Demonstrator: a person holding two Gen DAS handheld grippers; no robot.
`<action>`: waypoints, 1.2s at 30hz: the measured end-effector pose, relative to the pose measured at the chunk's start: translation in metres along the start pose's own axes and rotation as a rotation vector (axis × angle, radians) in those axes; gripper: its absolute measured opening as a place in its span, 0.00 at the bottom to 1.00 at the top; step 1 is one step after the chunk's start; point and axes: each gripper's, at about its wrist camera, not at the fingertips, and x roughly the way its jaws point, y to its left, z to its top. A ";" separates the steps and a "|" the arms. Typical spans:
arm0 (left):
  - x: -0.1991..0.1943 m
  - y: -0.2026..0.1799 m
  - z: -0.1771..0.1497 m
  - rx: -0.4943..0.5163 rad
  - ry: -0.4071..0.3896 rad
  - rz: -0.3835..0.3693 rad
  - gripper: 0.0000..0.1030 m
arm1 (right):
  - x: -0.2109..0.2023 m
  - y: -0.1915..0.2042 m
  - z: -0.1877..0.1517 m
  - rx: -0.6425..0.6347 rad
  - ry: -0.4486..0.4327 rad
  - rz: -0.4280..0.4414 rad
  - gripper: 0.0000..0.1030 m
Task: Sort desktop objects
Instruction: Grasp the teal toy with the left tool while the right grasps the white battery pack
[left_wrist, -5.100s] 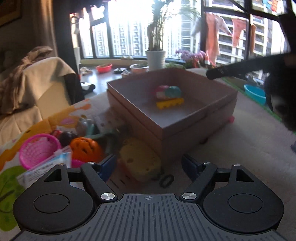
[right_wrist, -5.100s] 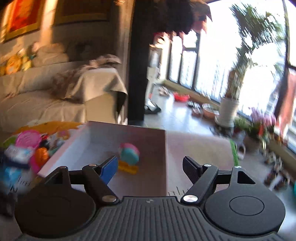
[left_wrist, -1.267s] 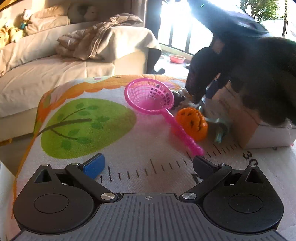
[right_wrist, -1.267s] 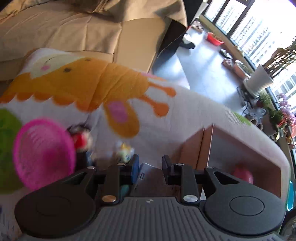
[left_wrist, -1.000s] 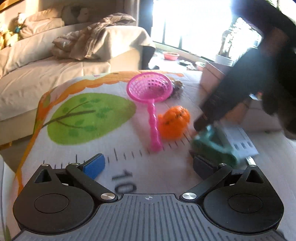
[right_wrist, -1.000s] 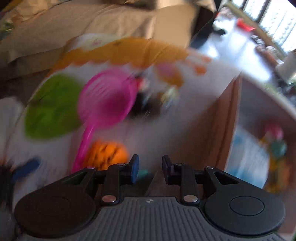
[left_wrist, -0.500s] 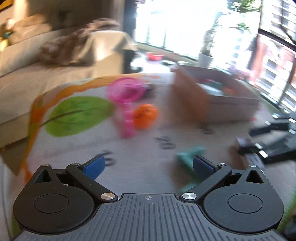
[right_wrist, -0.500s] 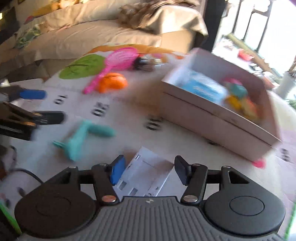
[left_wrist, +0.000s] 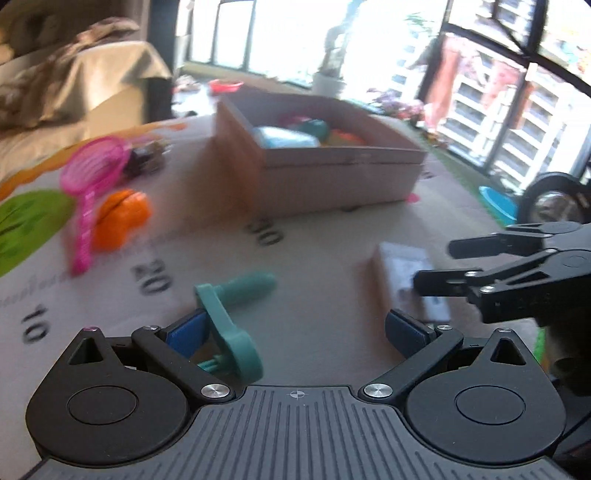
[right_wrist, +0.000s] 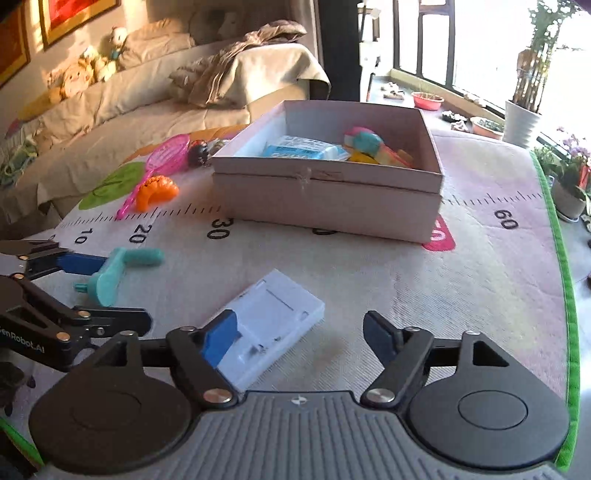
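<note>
Seen first through the left wrist camera, the left gripper (left_wrist: 295, 332) is held with its jaws spread wide and nothing pressed between them. A teal crank-shaped toy (left_wrist: 229, 325) is laid on the printed mat (left_wrist: 314, 258) of the table, its flat arm just inside the blue pad of the left-hand jaw; contact with that pad cannot be told. Ahead of the jaws and to their right, a white plastic case (left_wrist: 402, 273) is seen flat on the mat, with the right gripper (left_wrist: 432, 266) reaching in over it from the right. Farther ahead stands the cardboard box (left_wrist: 332, 177), and to the left of it a pink net scoop (left_wrist: 92, 184) and an orange toy (left_wrist: 122, 218) are blurred.

Next, through the right wrist camera, the right gripper (right_wrist: 299, 336) is shown with jaws released; they have just been opening. The white plastic case (right_wrist: 273, 321) lies loose on the mat between them, beside the left-hand pad. The teal crank-shaped toy (right_wrist: 118, 269) is seen well to the left, between the jaws of the left gripper (right_wrist: 107, 291). Straight ahead, the cardboard box (right_wrist: 325, 199) holds a blue packet (right_wrist: 303, 151) and colourful toys (right_wrist: 373, 146).
</note>
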 end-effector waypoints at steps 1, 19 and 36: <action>0.002 -0.003 0.001 0.022 -0.009 0.011 1.00 | 0.000 -0.003 0.000 0.013 -0.004 -0.006 0.76; -0.046 0.046 -0.007 0.037 -0.047 0.335 1.00 | -0.002 0.013 -0.008 -0.024 -0.091 -0.045 0.84; 0.019 0.006 0.013 0.012 -0.005 0.187 0.99 | -0.006 0.019 -0.024 -0.018 -0.087 -0.002 0.87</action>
